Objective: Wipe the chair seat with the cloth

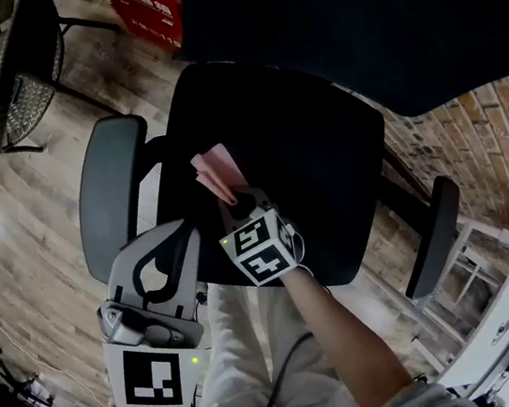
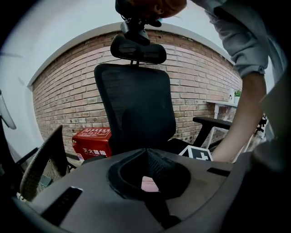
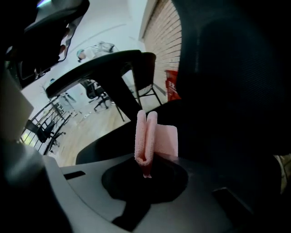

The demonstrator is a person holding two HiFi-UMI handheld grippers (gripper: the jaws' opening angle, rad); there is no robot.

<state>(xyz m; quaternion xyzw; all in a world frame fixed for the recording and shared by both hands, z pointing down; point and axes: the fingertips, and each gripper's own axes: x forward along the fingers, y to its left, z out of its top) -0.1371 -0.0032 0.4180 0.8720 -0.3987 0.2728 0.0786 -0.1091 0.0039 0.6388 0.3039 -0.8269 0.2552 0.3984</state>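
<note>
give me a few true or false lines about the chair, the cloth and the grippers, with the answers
1. The right gripper has its jaws shut on the cloth. True.
2. The cloth is blue. False: it is pink.
3. A red box stands by the brick wall behind the chair. True.
4. The chair seat is white. False: it is black.
5. The chair has no armrests. False: one armrest shows on the left side and another on the right.
</note>
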